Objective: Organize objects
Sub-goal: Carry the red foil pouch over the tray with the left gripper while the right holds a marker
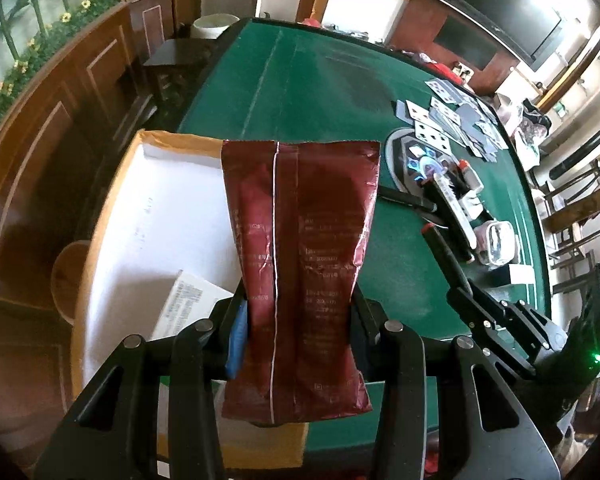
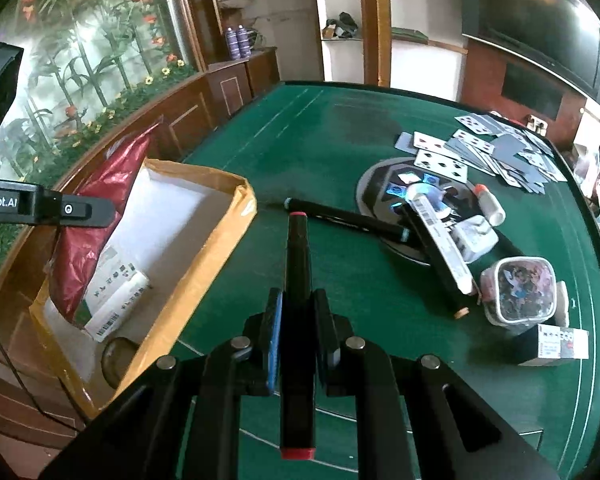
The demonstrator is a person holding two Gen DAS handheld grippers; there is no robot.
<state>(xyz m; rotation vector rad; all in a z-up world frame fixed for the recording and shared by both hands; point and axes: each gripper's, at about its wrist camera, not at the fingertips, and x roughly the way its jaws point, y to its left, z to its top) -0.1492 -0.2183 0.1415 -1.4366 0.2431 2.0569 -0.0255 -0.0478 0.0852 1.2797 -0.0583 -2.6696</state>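
My left gripper (image 1: 298, 316) is shut on a dark red foil pouch (image 1: 300, 240), held upright over the edge of an open cardboard box (image 1: 112, 200) with a white inside. From the right wrist view the same pouch (image 2: 96, 216) hangs above the box (image 2: 220, 240), held by the left gripper's black arm. A white carton (image 2: 116, 300) lies in the box. My right gripper (image 2: 298, 332) is shut on a black marker with red ends (image 2: 298, 320), above the green table (image 2: 340, 140). That gripper and marker (image 1: 444, 252) also show at the right of the left wrist view.
Playing cards (image 2: 492, 152) are spread at the far right. A round black disc (image 2: 384, 184) carries another black pen (image 2: 340, 216), a long dark box, a white glue stick (image 2: 490, 202) and a white adapter. A clear lidded tub (image 2: 520, 288) and a small dark box (image 2: 556, 344) stand nearer.
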